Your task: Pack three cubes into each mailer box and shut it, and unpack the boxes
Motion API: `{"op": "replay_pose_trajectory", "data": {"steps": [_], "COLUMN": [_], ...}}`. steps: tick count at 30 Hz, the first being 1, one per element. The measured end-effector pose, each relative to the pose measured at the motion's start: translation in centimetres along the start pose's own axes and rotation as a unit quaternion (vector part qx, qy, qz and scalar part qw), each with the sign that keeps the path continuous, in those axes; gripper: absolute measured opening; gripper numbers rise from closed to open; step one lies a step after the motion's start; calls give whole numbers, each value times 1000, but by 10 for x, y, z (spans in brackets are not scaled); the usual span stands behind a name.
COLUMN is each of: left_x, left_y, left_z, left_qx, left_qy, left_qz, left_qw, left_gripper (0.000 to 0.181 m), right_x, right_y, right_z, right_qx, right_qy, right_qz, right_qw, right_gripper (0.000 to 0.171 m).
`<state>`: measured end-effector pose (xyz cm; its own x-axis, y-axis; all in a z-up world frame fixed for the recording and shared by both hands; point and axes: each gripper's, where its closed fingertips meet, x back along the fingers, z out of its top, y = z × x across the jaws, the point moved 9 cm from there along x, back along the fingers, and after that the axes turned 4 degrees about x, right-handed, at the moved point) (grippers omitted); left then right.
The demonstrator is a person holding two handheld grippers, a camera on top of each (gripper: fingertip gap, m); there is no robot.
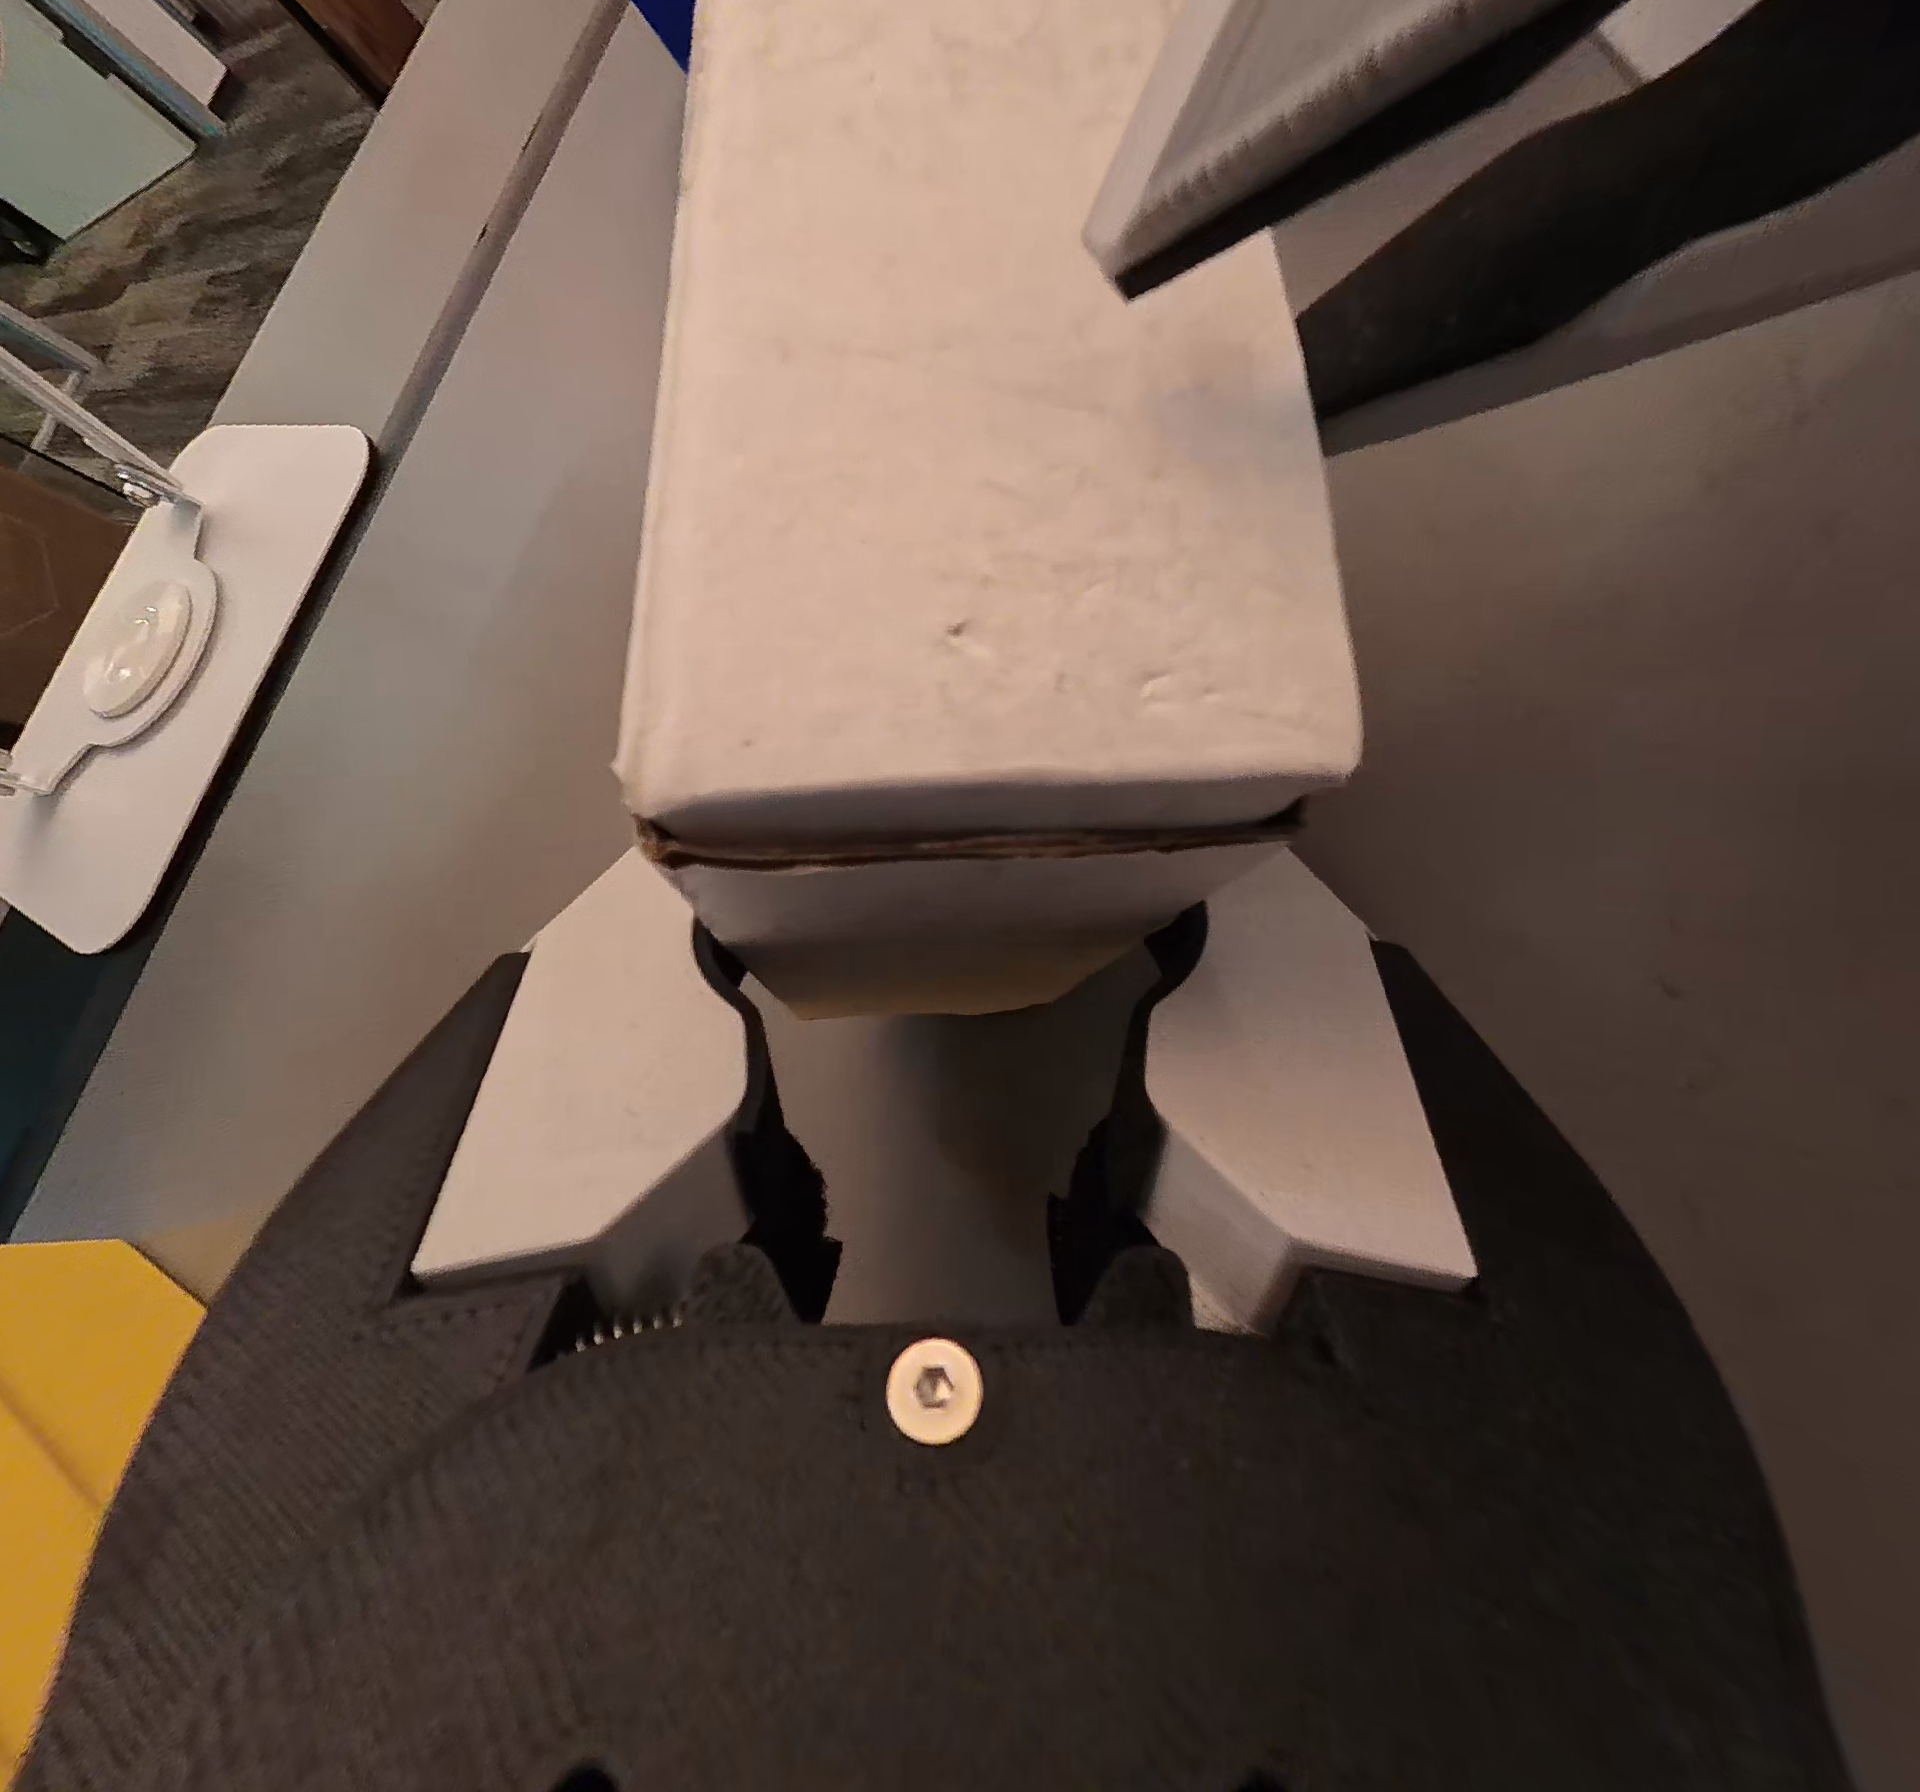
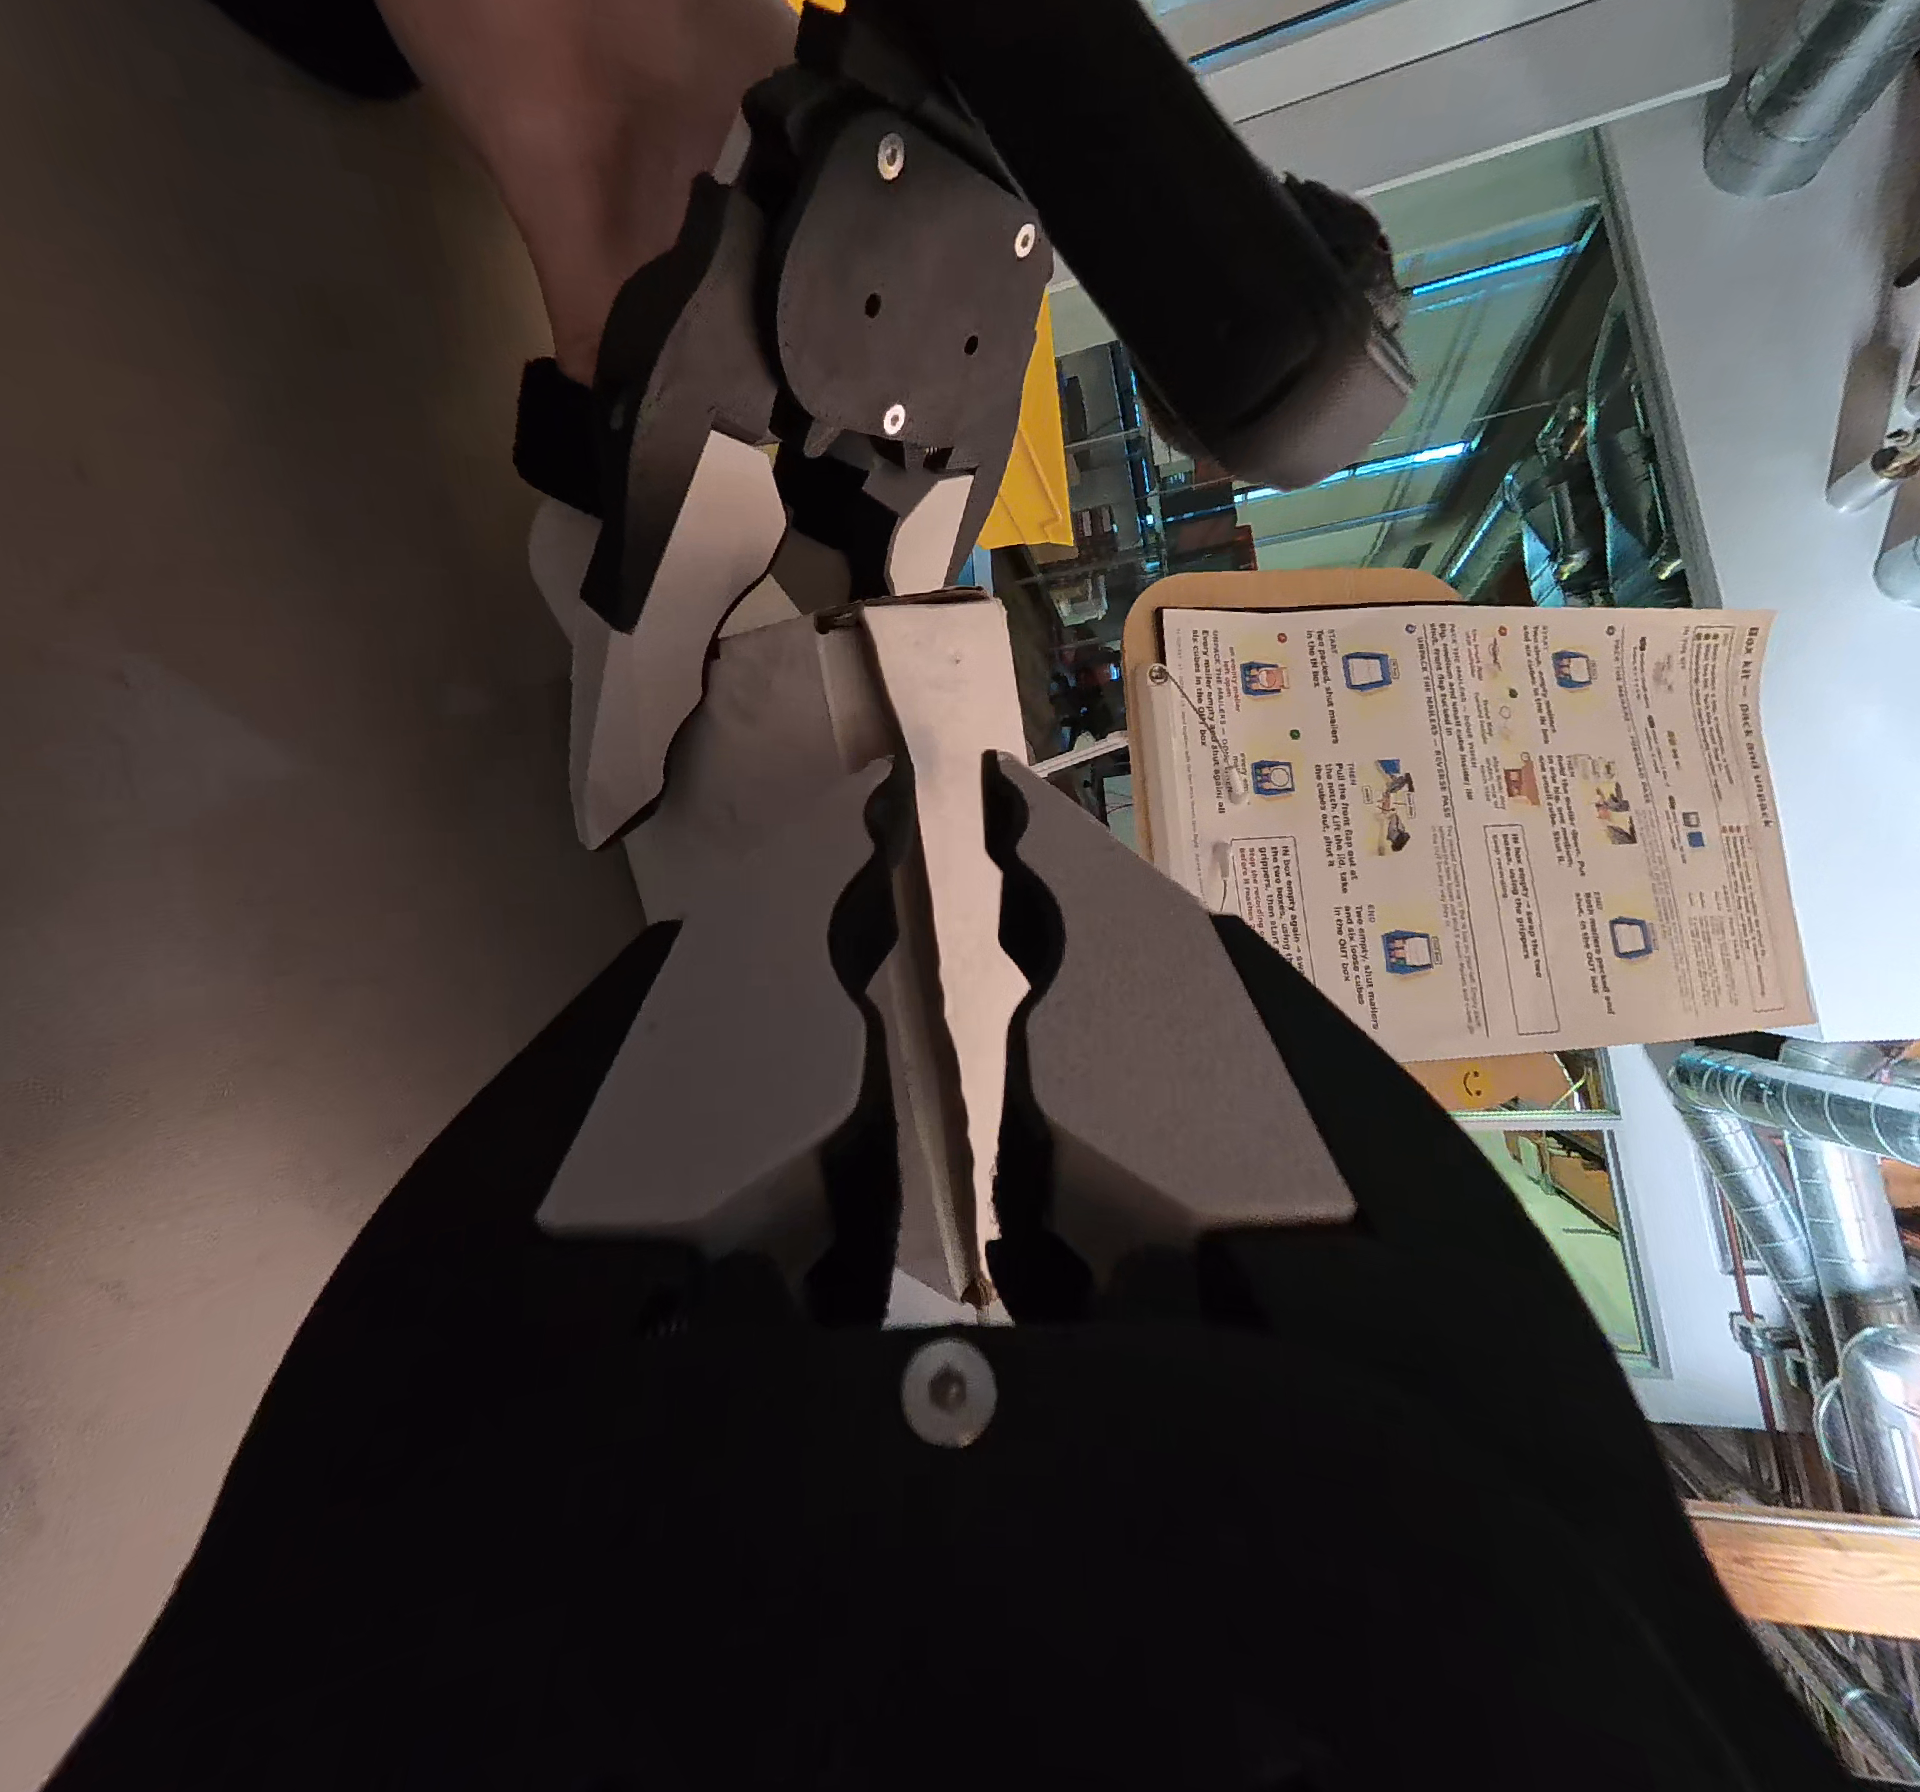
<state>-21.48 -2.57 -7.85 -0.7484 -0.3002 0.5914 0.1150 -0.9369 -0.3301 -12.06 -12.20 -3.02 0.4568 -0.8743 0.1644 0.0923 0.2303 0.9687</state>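
Note:
A white mailer box (image 1: pixel 977 454) fills the middle of the left wrist view, end-on. My left gripper (image 1: pixel 954 869) is shut on its near end, one finger on each side. A finger (image 1: pixel 1351 80) of my right gripper reaches in at the upper right. In the right wrist view my right gripper (image 2: pixel 940 776) is shut on a thin white cardboard flap (image 2: pixel 940 1015) of the mailer, seen edge-on. Beyond it my left gripper (image 2: pixel 790 703) grips the box (image 2: pixel 774 703), held by a person's hand (image 2: pixel 582 132). No cubes show.
The grey table (image 1: pixel 1610 807) lies under the box. A yellow bin (image 1: pixel 73 1379) is at the lower left and also shows in the right wrist view (image 2: pixel 1018 495). A white base plate with a clear stand (image 1: pixel 187 620) sits at the table's left edge. A printed sheet on a board (image 2: pixel 1455 807) stands behind.

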Motion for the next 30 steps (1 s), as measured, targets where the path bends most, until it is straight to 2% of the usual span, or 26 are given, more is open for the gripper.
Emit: {"op": "replay_pose_trajectory", "data": {"steps": [7,10,12,16,20,24,26,28,30], "left_x": [-2,-3,-3,-3,-4,-5,-7,-8,-8], "left_y": [-1,-3,-2,0,0,1,4,9,10], "left_z": [-2,-3,-3,-4,-5,-5,-4,-3,-4], "left_qx": [-16,-3,-7,-16,-18,-27,-66,-102,-107], "left_qy": [-15,-14,-11,-12,-15,-21,-23,-26,-23], "left_qz": [13,6,6,10,14,24,40,66,68], "left_qw": [1000,1000,1000,1000,1000,999,997,992,992], "left_gripper": [73,73,73,73,73,73,73,73,74], "right_x": [-3,-5,-2,3,4,6,11,15,18], "right_y": [7,3,2,3,4,14,29,37,36], "right_z": [3,-2,-10,-29,-22,-23,-25,-25,-26], "right_qx": [-13,-6,44,43,65,-4,-31,-73,-52], "right_qy": [-22,-19,-29,-40,-59,-48,-42,-30,-10], "right_qz": [-17,4,-10,-2,-29,-30,-78,-61,-44], "right_qw": [1000,1000,999,998,996,998,996,995,998], "right_gripper": [21,11,14,13,2,1,7,10,12]}}
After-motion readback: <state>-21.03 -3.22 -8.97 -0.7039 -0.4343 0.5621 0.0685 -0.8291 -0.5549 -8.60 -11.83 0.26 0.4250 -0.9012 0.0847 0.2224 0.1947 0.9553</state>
